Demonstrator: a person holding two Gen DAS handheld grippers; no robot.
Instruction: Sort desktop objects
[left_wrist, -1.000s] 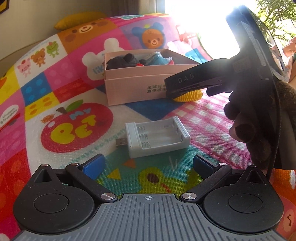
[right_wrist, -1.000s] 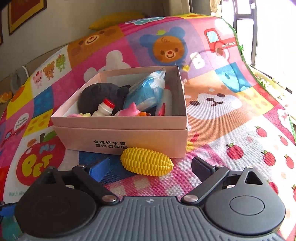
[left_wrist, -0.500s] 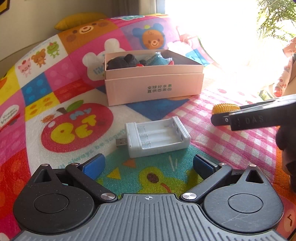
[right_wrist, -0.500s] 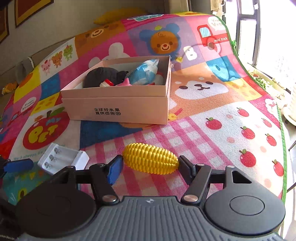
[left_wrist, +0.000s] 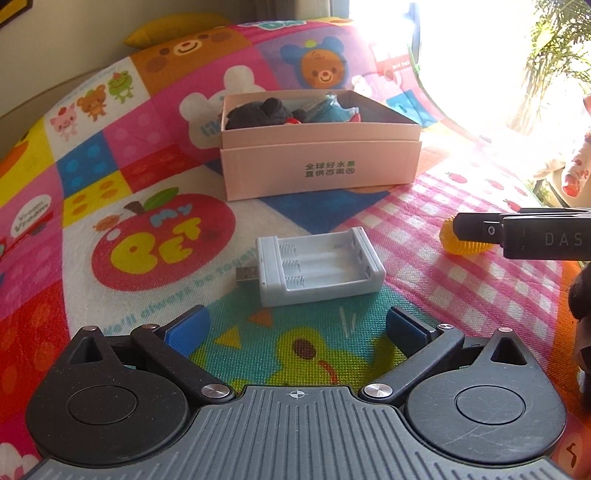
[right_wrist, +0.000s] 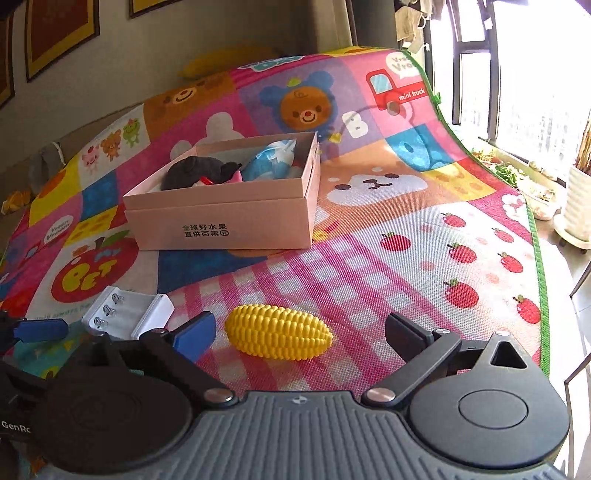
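Right wrist view: we are seeing the right tongs (right_wrist: 299, 334) opening wide, the yellow corn toy (right_wrist: 279, 336) now lying free on the play mat (right_wrist: 424, 280), pulled away from the pink box (right_wrist: 221, 221). Our left tongs (left_wrist: 295, 326) are waiting wide before the battery holder (left_wrist: 319, 266).

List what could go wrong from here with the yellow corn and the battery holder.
1. The right gripper is opening; the toy corn lies rounded on the play mat between its fingers, gripped by neither, so it may roll.
2. The empty battery holder lies flat with its USB plug sticking out; the open left gripper could slip on it.
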